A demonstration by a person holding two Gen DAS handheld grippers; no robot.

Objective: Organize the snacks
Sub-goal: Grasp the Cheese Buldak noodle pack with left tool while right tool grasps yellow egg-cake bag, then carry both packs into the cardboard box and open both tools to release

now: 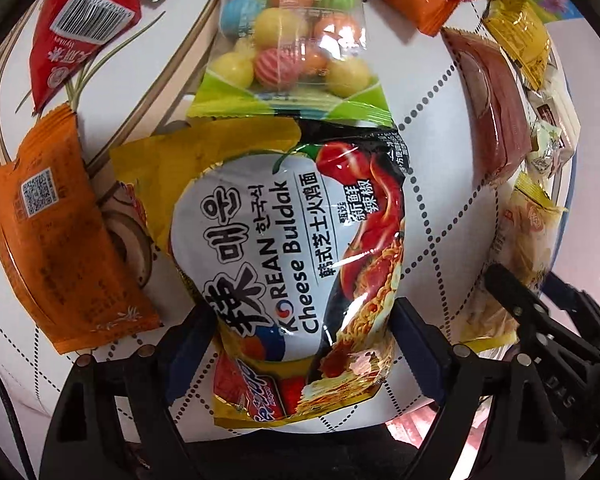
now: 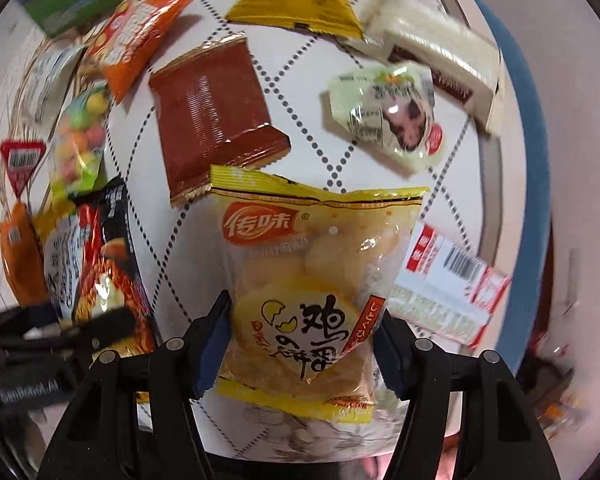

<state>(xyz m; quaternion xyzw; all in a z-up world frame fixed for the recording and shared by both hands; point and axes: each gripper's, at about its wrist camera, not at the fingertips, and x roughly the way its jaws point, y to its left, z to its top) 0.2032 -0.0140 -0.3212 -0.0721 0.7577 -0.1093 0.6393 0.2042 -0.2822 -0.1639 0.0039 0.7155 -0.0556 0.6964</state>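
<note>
A Korean Cheese Buldak noodle pack (image 1: 284, 240) lies on the white round table (image 1: 440, 208). My left gripper (image 1: 304, 312) points down over it, and both pads press its lower sides. The same pack (image 2: 100, 256) shows at the left of the right wrist view. A yellow egg-biscuit bag (image 2: 312, 256) sits between the fingers of my right gripper (image 2: 303, 312), whose pads touch its two edges. That bag (image 1: 516, 256) and the right gripper's black fingers (image 1: 540, 312) appear at the right edge of the left wrist view.
Around the noodle pack lie a gumball bag (image 1: 296, 36), an orange pouch (image 1: 60, 240) and a red packet (image 1: 72, 32). Beyond the biscuit bag are a brown wafer pack (image 2: 212, 116), a pale green sweet (image 2: 384, 116), a white box (image 2: 432, 56) and a barcode pack (image 2: 448, 284).
</note>
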